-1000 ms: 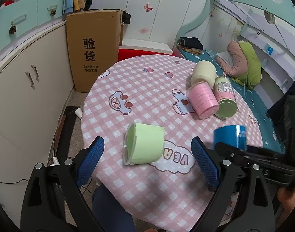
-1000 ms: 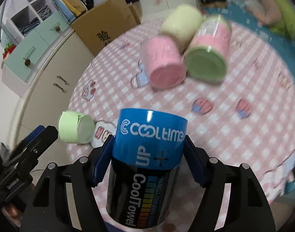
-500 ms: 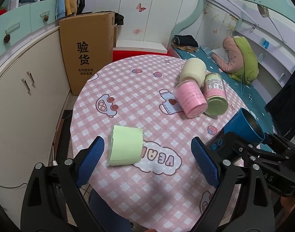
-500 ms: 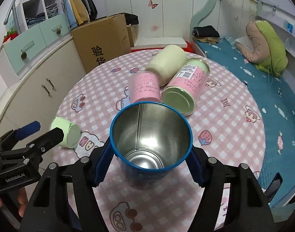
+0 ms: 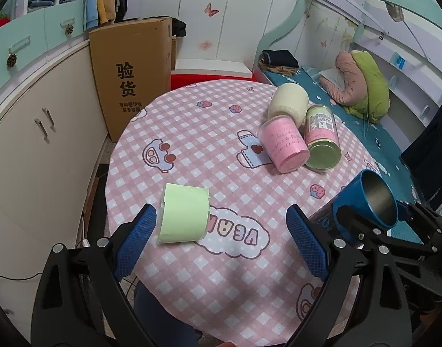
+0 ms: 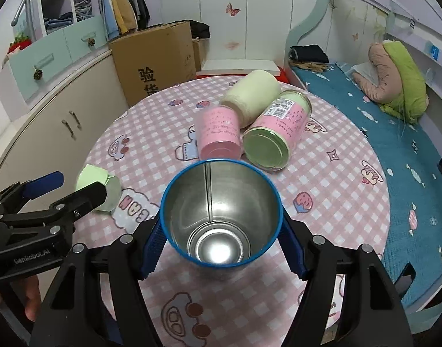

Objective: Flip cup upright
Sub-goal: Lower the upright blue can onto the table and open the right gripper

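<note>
My right gripper [image 6: 221,248] is shut on a blue metal cup [image 6: 221,217], its mouth facing up toward the camera, held over the round pink checked table [image 6: 336,173]. The cup also shows in the left wrist view [image 5: 368,202], tilted, at the table's right edge. My left gripper [image 5: 221,243] is open and empty, just short of a light green cup [image 5: 184,214] lying on its side; this cup shows in the right wrist view [image 6: 92,177] too. A pink cup [image 5: 283,144], a cream cup [image 5: 289,105] and a pink-labelled jar [image 5: 322,138] lie on their sides together.
A cardboard box [image 5: 131,78] stands on the floor beyond the table. White cabinets [image 5: 33,144] run along the left. A bed [image 5: 365,115] with a blue cover and a pillow lies to the right.
The blue cup has turned from base-first to mouth-up in my right gripper and come lower toward the table. My left gripper has drawn back a little from the green cup.
</note>
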### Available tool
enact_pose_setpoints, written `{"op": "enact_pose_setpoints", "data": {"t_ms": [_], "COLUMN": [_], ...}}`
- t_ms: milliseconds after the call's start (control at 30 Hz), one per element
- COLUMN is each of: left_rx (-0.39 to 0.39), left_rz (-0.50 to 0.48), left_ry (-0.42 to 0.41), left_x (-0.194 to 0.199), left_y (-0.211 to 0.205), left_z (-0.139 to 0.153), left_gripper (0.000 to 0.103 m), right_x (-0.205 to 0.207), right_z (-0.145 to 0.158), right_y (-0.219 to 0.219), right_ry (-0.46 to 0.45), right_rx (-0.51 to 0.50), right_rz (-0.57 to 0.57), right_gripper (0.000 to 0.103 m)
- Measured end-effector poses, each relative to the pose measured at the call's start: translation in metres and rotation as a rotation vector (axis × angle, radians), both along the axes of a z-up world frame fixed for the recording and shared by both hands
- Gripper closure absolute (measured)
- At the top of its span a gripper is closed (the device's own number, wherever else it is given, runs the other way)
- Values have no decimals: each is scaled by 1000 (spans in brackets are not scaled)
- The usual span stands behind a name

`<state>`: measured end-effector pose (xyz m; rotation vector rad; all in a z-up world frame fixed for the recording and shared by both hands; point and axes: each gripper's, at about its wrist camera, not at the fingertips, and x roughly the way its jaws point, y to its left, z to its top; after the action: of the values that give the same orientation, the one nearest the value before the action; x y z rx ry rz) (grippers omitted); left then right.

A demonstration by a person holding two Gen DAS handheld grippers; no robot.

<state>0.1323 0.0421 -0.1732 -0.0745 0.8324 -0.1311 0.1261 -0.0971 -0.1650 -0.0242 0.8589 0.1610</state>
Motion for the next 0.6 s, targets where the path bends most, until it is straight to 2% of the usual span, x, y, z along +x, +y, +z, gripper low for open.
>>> {"op": "enact_pose_setpoints", "data": {"t_ms": [467,600], "left_rx": [14,16], "left_rz": [17,12], "left_ry": [-47,-72], "left_x": [-20,-28], "left_y": [-1,-5], "left_z": [23,33], "left_gripper": [11,11], "right_x": [-16,-25], "right_z": [15,24], "right_y": [-7,-10], "right_ry": [-35,-57], "right_rx": [9,14], "right_rz": [-12,-11], "right_gripper": [18,18]}}
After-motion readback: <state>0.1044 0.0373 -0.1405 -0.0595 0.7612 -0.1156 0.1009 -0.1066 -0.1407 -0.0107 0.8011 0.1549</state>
